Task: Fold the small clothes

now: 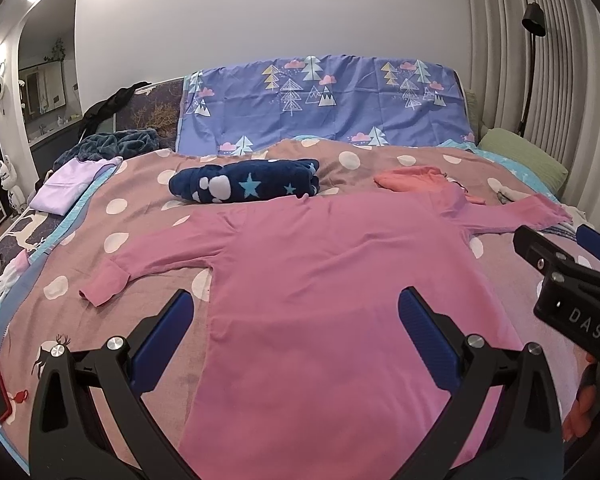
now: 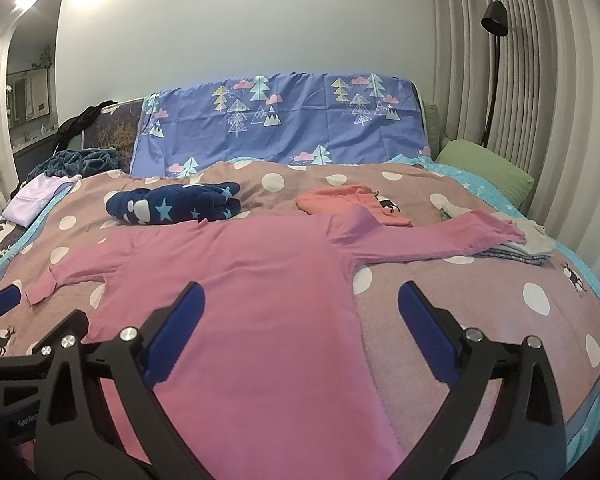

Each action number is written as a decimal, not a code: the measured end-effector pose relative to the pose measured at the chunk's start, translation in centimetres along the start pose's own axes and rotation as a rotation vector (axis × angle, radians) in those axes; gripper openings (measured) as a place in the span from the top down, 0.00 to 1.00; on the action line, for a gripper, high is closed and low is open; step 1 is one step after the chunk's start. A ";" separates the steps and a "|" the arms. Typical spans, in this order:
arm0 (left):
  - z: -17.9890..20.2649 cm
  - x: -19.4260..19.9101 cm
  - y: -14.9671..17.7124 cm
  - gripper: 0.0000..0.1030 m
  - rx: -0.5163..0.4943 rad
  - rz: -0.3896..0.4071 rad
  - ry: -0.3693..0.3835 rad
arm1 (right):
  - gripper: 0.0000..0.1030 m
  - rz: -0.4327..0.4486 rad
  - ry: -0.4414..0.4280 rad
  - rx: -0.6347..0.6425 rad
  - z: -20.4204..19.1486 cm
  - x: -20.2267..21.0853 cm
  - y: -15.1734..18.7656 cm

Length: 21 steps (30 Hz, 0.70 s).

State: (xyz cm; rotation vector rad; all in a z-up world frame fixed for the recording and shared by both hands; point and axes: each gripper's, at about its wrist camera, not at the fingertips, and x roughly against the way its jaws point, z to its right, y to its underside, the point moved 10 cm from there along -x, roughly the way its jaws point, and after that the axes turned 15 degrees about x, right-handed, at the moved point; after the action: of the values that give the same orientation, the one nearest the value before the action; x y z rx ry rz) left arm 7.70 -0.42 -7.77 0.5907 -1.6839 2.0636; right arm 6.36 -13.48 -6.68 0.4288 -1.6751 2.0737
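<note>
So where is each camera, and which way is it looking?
Left wrist: on the left gripper, looking up the bed over the pink top; its own open fingers and the right gripper show.
Right wrist: on the right gripper, facing likewise; open fingers, left fingertip at the left edge.
Both share the top and navy bundle.

Home bedroom: I'm working over a bed (image 2: 480, 320) covered in a pinkish polka-dot duvet with little deer on it, a blue tree-print sheet (image 2: 284, 120) draped over the headboard and a green pillow (image 2: 488, 174) at the far right corner. Floor-length pleated curtains (image 2: 540, 60) and a black floor lamp (image 2: 494, 20) run along the right wall, and an arched opening (image 1: 48, 60) on the left looks into another room with shelves. Folded kids' clothes lie about, like a navy star-print fleece (image 1: 246, 186) and a lilac piece (image 1: 70, 188).
</note>
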 end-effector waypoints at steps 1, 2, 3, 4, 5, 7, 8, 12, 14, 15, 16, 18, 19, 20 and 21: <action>0.0 0.0 0.0 0.01 0.000 0.000 -0.001 | 0.08 0.000 -0.001 -0.007 0.1 -0.1 0.0; 0.0 0.0 0.0 0.01 -0.001 0.000 -0.001 | 0.11 -0.001 -0.002 -0.016 0.2 -0.1 0.1; 0.0 0.0 0.0 0.01 -0.001 -0.001 -0.001 | 0.12 -0.001 -0.003 -0.020 0.3 -0.2 0.1; 0.0 0.0 0.0 0.01 -0.002 -0.002 -0.001 | 0.14 -0.002 -0.003 -0.022 0.3 -0.2 0.1; 0.0 0.0 0.0 0.01 0.000 -0.001 0.000 | 0.18 -0.003 -0.004 -0.022 0.4 -0.3 0.1; 0.0 0.0 0.0 0.01 0.000 -0.002 0.001 | 0.23 -0.003 -0.005 -0.020 0.4 -0.3 0.1; 0.0 0.0 0.1 0.01 0.000 -0.003 0.001 | 0.27 -0.003 -0.007 -0.018 0.3 -0.4 0.2; -0.2 0.1 0.3 0.01 -0.002 -0.006 -0.002 | 0.41 -0.004 -0.022 -0.023 0.1 -0.5 0.4; -0.3 0.1 0.3 0.01 -0.001 -0.003 -0.004 | 0.52 -0.006 -0.027 -0.032 0.2 -0.6 0.5; -0.3 0.0 0.3 0.01 -0.002 -0.004 -0.006 | 0.54 -0.006 -0.031 -0.035 0.2 -0.7 0.6; -0.3 0.0 0.3 0.01 -0.002 -0.004 -0.003 | 0.56 -0.007 -0.033 -0.038 0.1 -0.7 0.7; -0.3 0.0 0.3 0.01 -0.004 -0.007 -0.002 | 0.57 -0.013 -0.034 -0.039 0.2 -0.8 0.8; -0.4 0.0 0.4 0.01 -0.005 -0.008 -0.001 | 0.57 -0.014 -0.032 -0.037 0.2 -0.9 0.8; -0.4 0.0 0.5 0.01 -0.006 -0.010 0.002 | 0.58 -0.016 -0.031 -0.032 0.1 -0.9 0.9; -0.3 -0.1 0.5 0.01 -0.007 -0.010 0.002 | 0.58 -0.015 -0.031 -0.029 0.1 -1.0 0.9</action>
State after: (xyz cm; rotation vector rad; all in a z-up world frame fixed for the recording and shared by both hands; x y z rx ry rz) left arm 7.45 -0.17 -8.24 0.5935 -1.6829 2.0494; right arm 6.71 -13.86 -7.88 0.4653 -1.7124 2.0395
